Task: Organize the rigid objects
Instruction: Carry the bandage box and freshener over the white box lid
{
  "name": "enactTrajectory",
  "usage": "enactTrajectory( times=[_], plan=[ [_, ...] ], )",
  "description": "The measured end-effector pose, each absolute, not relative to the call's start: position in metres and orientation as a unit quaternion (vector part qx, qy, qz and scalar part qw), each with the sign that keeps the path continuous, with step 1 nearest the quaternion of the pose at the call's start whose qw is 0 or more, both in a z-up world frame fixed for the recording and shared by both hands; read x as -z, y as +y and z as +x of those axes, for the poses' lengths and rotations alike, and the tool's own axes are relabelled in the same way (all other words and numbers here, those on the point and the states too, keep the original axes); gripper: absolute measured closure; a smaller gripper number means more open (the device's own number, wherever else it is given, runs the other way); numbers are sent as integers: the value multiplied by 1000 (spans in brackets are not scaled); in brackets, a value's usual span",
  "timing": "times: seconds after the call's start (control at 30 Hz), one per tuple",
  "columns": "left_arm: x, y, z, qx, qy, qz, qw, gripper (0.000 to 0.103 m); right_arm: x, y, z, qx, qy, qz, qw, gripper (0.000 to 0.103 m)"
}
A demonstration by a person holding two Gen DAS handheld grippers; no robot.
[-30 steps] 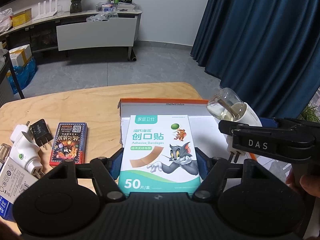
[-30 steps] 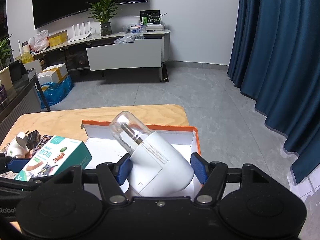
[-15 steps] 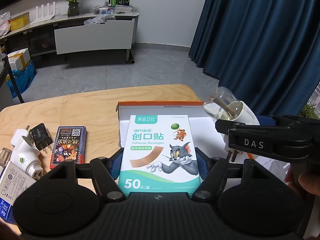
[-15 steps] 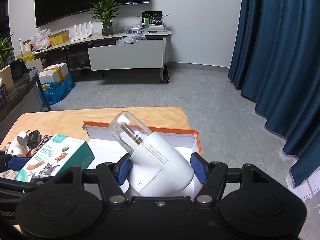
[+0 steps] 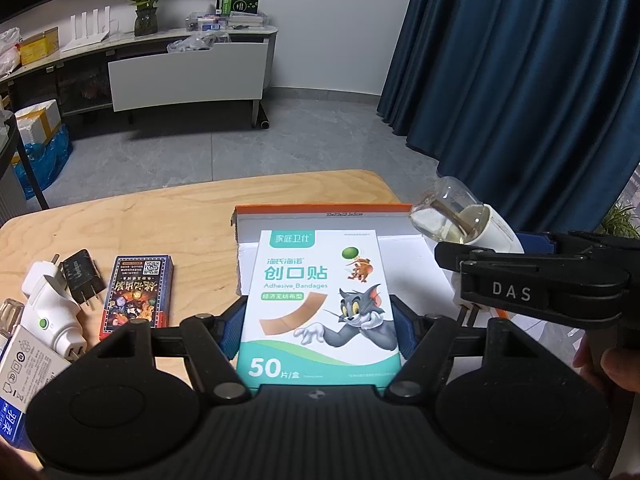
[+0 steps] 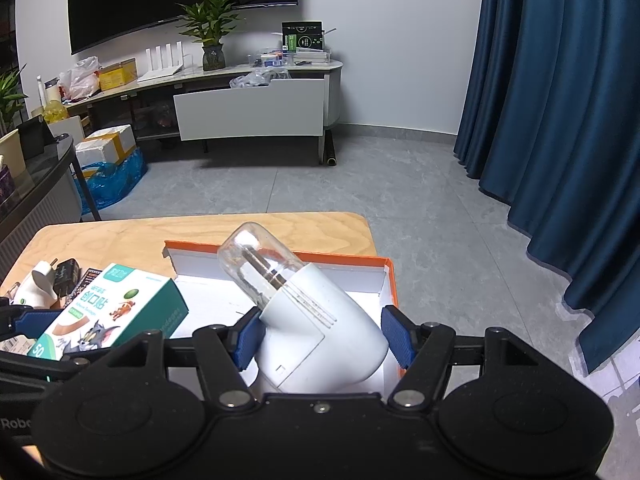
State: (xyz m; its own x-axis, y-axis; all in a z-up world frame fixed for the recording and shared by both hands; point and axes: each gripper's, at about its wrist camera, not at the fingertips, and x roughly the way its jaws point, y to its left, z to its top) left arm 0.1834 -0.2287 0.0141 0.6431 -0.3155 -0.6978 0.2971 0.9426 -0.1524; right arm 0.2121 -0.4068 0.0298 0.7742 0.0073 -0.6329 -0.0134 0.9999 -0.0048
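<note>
A teal and white adhesive bandage box [image 5: 320,300] with a cartoon cat sits flat between the blue pads of my left gripper [image 5: 319,330], which is shut on it. The box hangs over the near left part of a white tray with an orange rim [image 5: 320,210]. My right gripper [image 6: 320,336] is shut on a white plug-in vaporiser [image 6: 320,320] whose clear bottle [image 6: 256,260] tilts up and away to the left. It hovers over the tray's right half [image 6: 352,258]. In the left wrist view the vaporiser [image 5: 488,224] shows at the right.
On the wooden table [image 5: 160,220] left of the tray lie a dark card box [image 5: 138,296], a black charger [image 5: 82,276], a white plug adapter [image 5: 48,308] and a white and blue box [image 5: 24,372]. A hand [image 5: 616,368] shows at the right edge.
</note>
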Motion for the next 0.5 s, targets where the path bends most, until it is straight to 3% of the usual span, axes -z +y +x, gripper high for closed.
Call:
enactTrajectory(
  times=[0.5],
  plan=[
    [-15, -233, 183, 176, 382, -7, 907, 31, -32, -412, 206, 0, 336, 0, 942, 26]
  ],
)
